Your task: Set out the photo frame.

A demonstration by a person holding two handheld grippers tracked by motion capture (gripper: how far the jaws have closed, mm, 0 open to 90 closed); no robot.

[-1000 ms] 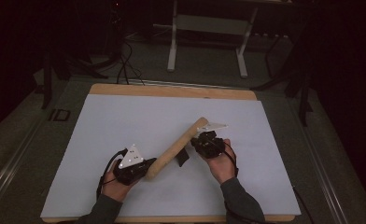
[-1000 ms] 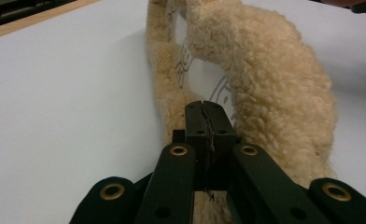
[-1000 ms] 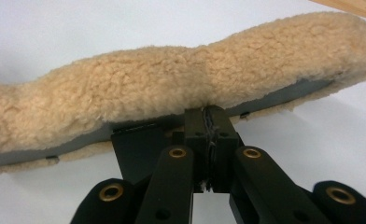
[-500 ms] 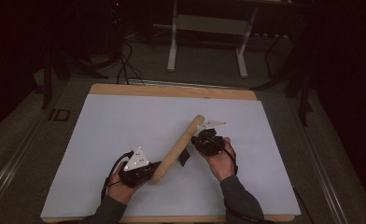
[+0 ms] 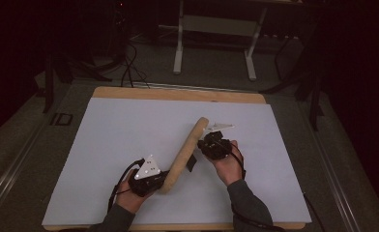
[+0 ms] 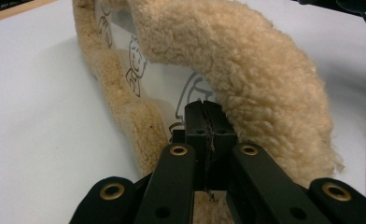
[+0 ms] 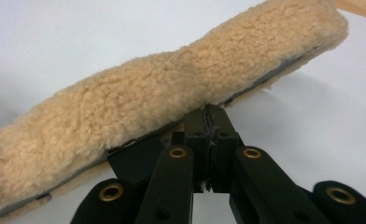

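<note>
A long tan fleece piece (image 5: 185,152) is stretched diagonally over the white mat (image 5: 105,145), held between both grippers. Its inner side is a pale lining printed with cartoon figures (image 6: 139,70). My left gripper (image 5: 164,180) is at its near end, and in the left gripper view the jaws (image 6: 204,109) are shut on that lining, between two fleece edges (image 6: 246,70). My right gripper (image 5: 201,147) holds the piece's right edge about midway along. In the right gripper view it (image 7: 211,116) is shut on the lower seam of the fleece (image 7: 162,98). A small black tag (image 5: 191,163) hangs beneath.
The mat lies on a wooden board (image 5: 178,93) whose rim shows along the far side. Beyond the table stand a white metal frame (image 5: 214,29) and dark cables (image 5: 127,67) on the floor. Bare mat spreads to the left and far right.
My left gripper has moved right and toward the near edge with the fleece's end. The piece now stands steeper across the mat. The right gripper has barely moved.
</note>
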